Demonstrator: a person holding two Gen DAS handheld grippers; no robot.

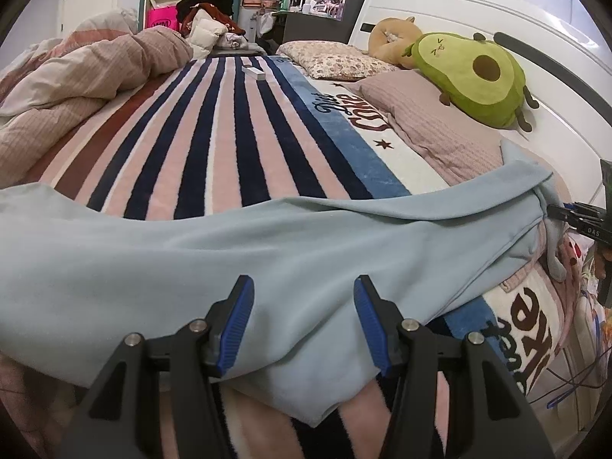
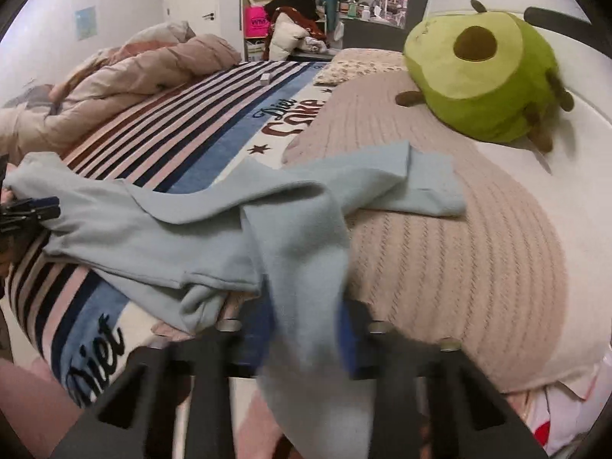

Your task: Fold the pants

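Lower centre of the left wrist view: the left claw (image 1: 304, 321) has black angular arms with silver round screws at the joints and blue ribbed pads (image 1: 237, 325). The right claw (image 2: 306, 338), blurred, shows the same black arms, silver screws and blue pads.

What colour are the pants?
Pale blue pants, plain; clearest in the left wrist view.

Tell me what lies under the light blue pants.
Under the light blue pants lies the striped blanket, with its lettered border showing at the near edge; their far end rests on the pink ribbed pillow. Whatever lies directly beneath the fabric is covered.
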